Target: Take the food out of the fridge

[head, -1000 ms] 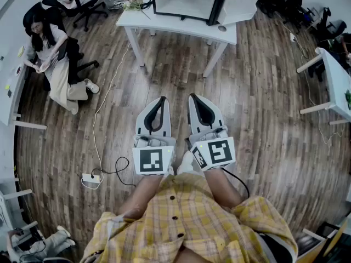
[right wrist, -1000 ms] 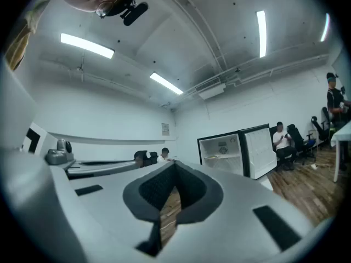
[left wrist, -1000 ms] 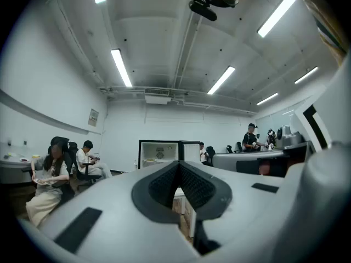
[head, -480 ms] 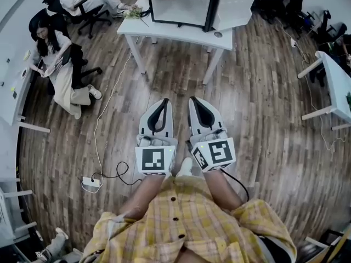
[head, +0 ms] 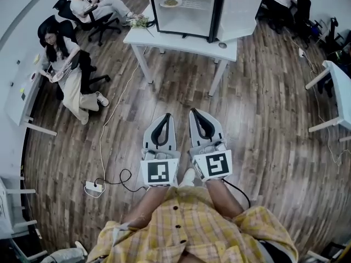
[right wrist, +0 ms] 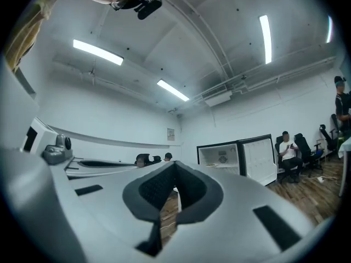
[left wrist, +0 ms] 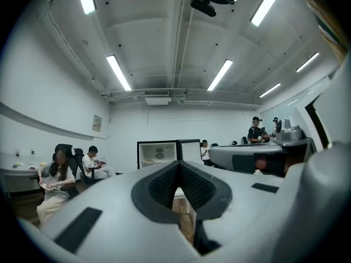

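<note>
A small black-framed fridge stands open on a white table, its door swung to the right. Inside, a plate of food lies on a shelf. My left gripper and right gripper are held side by side near my chest, well short of the table, both shut on nothing. The left gripper view shows the fridge far ahead beyond the left gripper. In the right gripper view the fridge lies beyond the right gripper.
Wooden floor lies between me and the table. Two people sit on office chairs at the left and far left. A power strip with a cable lies on the floor at my left. Another white table stands at the right.
The fridge and table have slid down in the head view, so the whole open interior and the plate now show. Both grippers stay shut, side by side.
</note>
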`<state>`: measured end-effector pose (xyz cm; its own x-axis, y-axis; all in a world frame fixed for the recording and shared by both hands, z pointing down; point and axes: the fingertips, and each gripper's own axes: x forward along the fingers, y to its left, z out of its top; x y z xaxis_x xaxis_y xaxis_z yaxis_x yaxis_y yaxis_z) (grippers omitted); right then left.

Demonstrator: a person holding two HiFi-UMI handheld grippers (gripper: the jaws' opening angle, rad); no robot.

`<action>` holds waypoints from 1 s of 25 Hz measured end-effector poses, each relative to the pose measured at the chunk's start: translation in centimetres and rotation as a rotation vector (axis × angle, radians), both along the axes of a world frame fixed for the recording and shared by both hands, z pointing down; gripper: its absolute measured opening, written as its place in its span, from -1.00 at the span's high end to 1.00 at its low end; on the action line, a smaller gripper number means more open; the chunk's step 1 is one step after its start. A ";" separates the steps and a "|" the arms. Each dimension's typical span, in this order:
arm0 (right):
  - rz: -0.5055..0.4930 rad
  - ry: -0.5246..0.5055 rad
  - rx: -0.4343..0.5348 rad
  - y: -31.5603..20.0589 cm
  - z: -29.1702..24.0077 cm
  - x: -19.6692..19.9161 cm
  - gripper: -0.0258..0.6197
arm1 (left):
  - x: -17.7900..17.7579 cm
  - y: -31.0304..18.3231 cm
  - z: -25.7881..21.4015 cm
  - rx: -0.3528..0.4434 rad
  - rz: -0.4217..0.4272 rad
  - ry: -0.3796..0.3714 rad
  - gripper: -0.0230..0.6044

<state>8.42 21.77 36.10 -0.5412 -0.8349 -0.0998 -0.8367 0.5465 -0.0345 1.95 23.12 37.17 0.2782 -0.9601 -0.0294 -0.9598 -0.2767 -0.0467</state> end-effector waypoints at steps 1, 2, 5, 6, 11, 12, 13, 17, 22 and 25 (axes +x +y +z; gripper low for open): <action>-0.007 0.007 0.006 0.0 0.0 0.0 0.90 | 0.1 -0.1 0.4 -0.007 -0.002 -0.008 0.90; -0.012 0.013 0.010 -0.1 0.0 0.0 0.90 | 0.2 -0.3 0.6 -0.012 -0.001 -0.011 0.90; -0.024 0.036 0.019 -0.7 0.1 0.2 0.90 | 0.5 -1.5 0.8 -0.013 -0.005 0.000 0.90; -0.033 0.035 0.022 -1.0 0.1 0.1 0.90 | 0.6 -2.0 0.8 -0.012 -0.007 0.005 0.90; -0.033 0.017 0.050 -2.9 -0.5 -0.3 0.90 | 0.5 -4.3 0.9 -0.011 0.008 -0.008 0.90; -0.032 0.014 0.055 -3.4 -0.6 -0.4 0.90 | 0.3 -4.8 0.7 -0.007 0.008 -0.004 0.90; -0.031 0.017 0.057 -3.8 -0.7 -0.6 0.90 | 0.0 -5.4 0.6 -0.005 0.007 -0.001 0.90; -0.020 0.033 0.032 -6.3 -0.2 -1.0 0.90 | -0.4 -7.8 0.4 0.002 0.024 -0.001 0.90; -0.005 0.041 0.017 -9.9 0.4 -2.0 0.90 | -1.7 -11.6 1.0 -0.006 0.039 0.002 0.90; 0.002 0.049 0.021 -12.7 0.2 -3.1 0.90 | -2.8 -14.5 0.8 -0.006 0.050 0.014 0.90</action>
